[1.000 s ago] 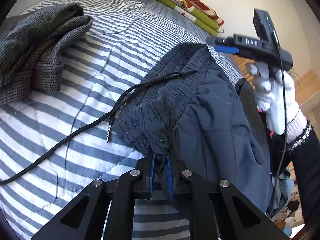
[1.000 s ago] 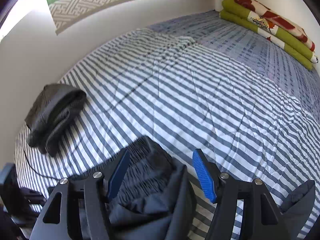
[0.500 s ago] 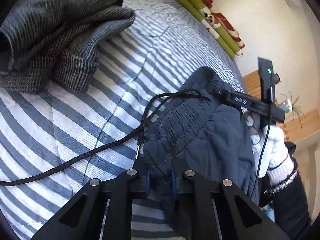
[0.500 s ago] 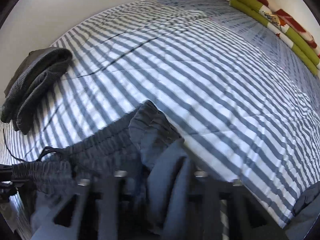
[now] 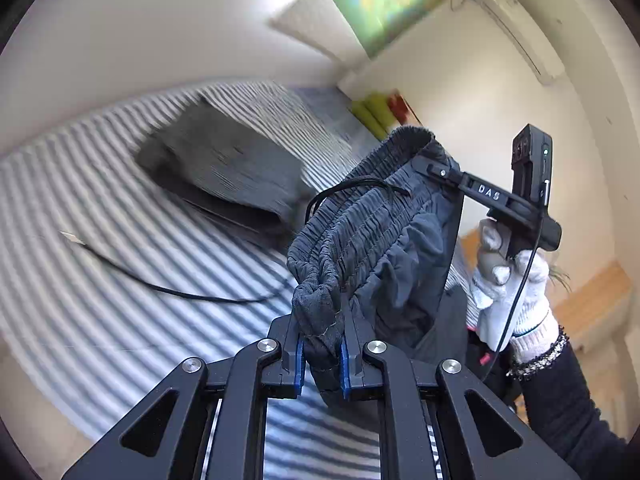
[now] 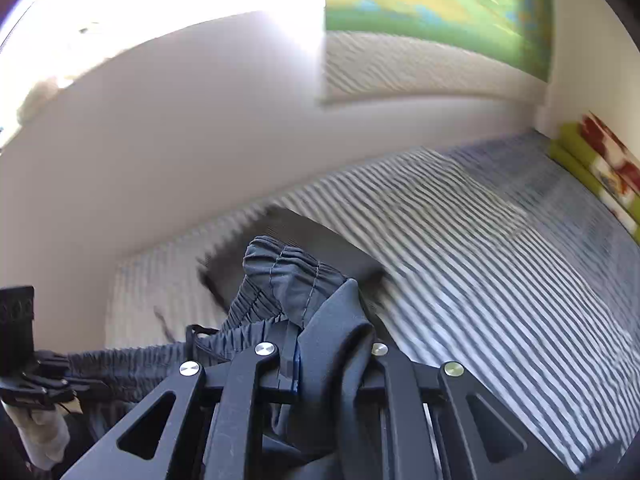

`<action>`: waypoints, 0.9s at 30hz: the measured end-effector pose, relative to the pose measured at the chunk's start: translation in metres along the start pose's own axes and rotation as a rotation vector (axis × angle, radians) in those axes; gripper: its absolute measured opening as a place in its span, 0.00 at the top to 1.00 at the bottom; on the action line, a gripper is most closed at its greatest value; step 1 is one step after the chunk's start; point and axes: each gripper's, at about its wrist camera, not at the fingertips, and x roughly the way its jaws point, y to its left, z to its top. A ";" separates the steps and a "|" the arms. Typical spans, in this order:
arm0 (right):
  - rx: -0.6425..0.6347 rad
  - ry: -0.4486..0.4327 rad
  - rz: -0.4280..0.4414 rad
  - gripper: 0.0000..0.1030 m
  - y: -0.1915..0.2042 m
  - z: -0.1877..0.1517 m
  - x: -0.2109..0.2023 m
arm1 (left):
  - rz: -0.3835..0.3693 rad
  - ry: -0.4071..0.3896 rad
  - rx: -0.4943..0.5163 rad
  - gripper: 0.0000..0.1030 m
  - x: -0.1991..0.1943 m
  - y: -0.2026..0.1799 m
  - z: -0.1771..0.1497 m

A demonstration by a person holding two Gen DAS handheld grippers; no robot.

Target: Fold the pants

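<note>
Dark blue-grey pants (image 5: 380, 232) hang by their elastic waistband above the bed. My left gripper (image 5: 322, 354) is shut on one bunched end of the waistband. The right gripper (image 5: 432, 168), held by a white-gloved hand (image 5: 508, 288), holds the other end. In the right wrist view the pants (image 6: 288, 280) fill the right gripper (image 6: 332, 356), whose jaws are closing with the pads pressed on the cloth. The left gripper (image 6: 60, 364) shows at the far left there. A black drawstring (image 5: 160, 288) trails from the waistband onto the bed.
A striped blue and white bed cover (image 5: 100, 208) lies below. A folded grey garment (image 5: 224, 172) rests on it near the wall. Green and red rolled bedding (image 6: 600, 168) sits in the far corner. White walls border the bed on two sides.
The right gripper closed on the waistband. Both grippers then rose and tilted up, lifting the waistband off the bed and stretching it between them.
</note>
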 end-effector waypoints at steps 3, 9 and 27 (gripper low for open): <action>0.002 0.054 0.018 0.65 0.044 0.029 0.031 | 0.126 -0.039 -0.054 0.88 -0.034 0.037 0.007; 0.075 0.093 -0.094 0.53 0.027 -0.007 -0.018 | 0.294 0.128 -0.112 0.83 -0.001 0.105 0.008; 0.788 0.222 -0.418 0.53 -0.175 -0.336 -0.183 | 0.400 0.037 -0.018 0.59 -0.051 0.072 0.009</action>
